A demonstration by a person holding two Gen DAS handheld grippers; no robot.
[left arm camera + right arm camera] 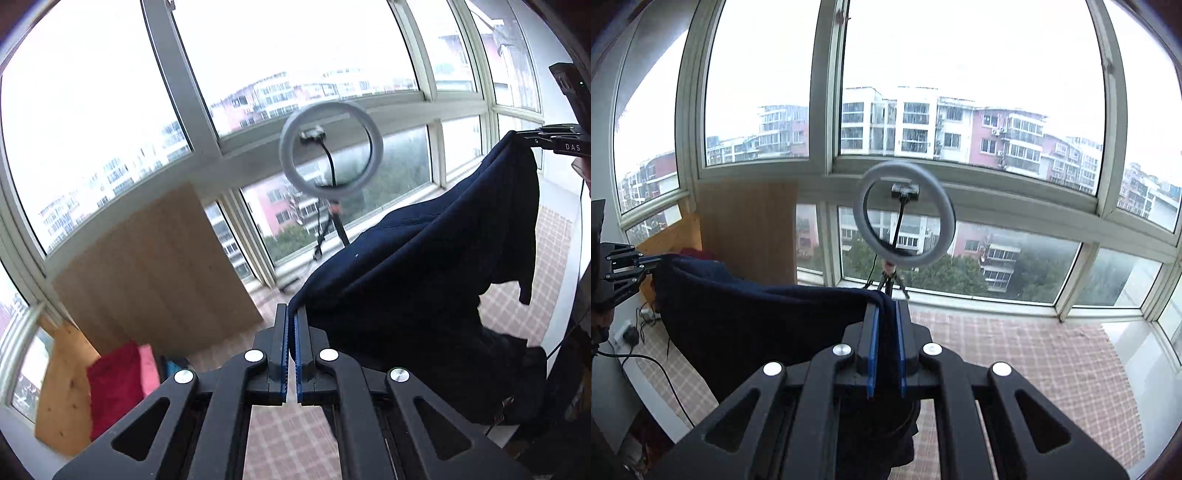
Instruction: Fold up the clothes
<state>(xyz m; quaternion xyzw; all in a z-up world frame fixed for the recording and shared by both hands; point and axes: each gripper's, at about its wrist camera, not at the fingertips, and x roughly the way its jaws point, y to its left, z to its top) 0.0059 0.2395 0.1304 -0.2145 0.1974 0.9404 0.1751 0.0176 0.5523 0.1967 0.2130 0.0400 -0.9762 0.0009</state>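
A dark navy garment [424,280] hangs in the air, stretched between both grippers. My left gripper [291,314] is shut on one corner of its edge. My right gripper [886,306] is shut on the other corner, with cloth bunched between its blue pads [873,347]. The garment [746,310] sags between them and its lower part hangs down. The right gripper shows at the far right of the left wrist view [543,138]. The left gripper shows at the far left of the right wrist view [624,266].
A ring light on a tripod [905,214] stands ahead by the large windows [886,110]. A wooden board [155,266] leans at the left, with a red cloth [118,384] below it. A checked rug [1015,362] covers the floor. Cables and a power strip [628,336] lie at left.
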